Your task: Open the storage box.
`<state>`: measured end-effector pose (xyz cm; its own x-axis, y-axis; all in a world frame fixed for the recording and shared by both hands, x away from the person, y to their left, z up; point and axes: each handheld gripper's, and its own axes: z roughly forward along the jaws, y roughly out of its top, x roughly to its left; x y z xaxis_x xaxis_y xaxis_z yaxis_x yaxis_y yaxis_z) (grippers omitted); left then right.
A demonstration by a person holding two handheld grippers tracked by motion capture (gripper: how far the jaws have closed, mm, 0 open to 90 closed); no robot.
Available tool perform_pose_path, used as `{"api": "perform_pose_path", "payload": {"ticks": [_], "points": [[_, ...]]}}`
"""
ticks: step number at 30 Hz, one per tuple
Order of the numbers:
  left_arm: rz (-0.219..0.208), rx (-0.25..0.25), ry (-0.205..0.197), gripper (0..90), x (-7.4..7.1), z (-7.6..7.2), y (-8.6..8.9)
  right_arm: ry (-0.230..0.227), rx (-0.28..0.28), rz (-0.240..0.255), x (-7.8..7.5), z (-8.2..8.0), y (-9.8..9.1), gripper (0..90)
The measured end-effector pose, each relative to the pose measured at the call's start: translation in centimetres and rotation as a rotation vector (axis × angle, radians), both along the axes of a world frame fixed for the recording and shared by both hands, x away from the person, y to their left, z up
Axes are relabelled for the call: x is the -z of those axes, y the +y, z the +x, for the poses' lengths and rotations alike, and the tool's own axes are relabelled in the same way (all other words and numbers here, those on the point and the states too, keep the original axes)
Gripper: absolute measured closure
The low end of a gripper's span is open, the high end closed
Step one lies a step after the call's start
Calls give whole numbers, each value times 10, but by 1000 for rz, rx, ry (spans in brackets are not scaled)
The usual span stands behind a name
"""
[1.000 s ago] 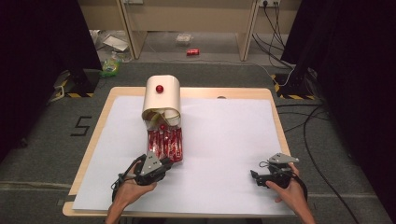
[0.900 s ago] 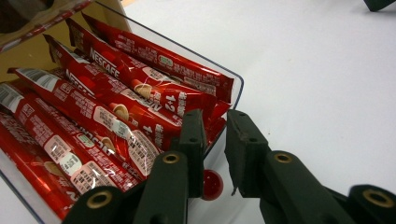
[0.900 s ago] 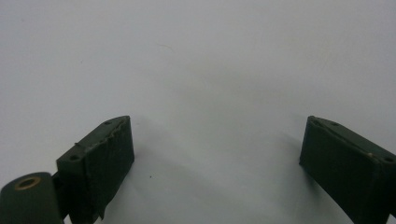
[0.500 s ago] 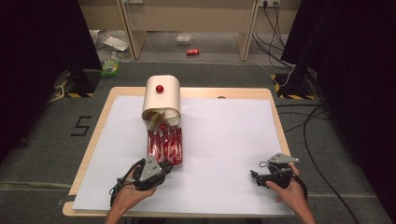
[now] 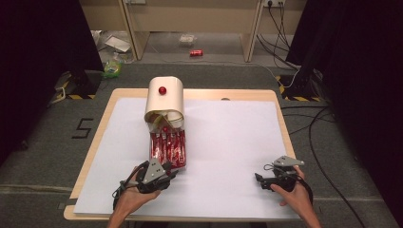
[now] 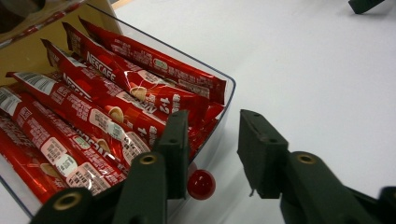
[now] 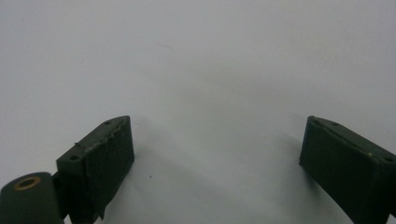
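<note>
Clear plastic drawer (image 6: 227,100) full of red coffee sachets (image 6: 107,109) sat pulled out, left of centre in the high view. Light, rigid, slick walls; take it by the small red knob (image 6: 201,184). Left gripper (image 6: 210,154) fingers had just been opening, knob between them, unpressed. Right gripper (image 7: 215,158) fingers released over the tabletop (image 7: 210,60).

I read "NESCAFE" in white on the red sachets (image 6: 116,88) lying in my clear drawer (image 6: 224,107) — one sachet also carried a figure that looked like "12", seen upside down. On the grey floor left of the table, a black mark (image 5: 83,128) read as "5" — nothing else was legible.
</note>
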<state>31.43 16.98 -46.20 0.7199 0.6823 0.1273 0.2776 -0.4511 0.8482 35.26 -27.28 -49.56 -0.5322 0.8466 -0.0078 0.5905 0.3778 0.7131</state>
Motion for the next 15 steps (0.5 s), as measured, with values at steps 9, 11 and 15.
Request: {"api": "perform_pose_path", "payload": {"ticks": [9,11,15], "points": [[-29,-31,-12,521,-9,0,0,0,0,2,0,0,0,102],[-36,-45,-10,504,-10,1,0,0,0,2,0,0,0,102],[-53,-88,-7,477,-13,4,2,1,-1,3,0,0,0,100]]}}
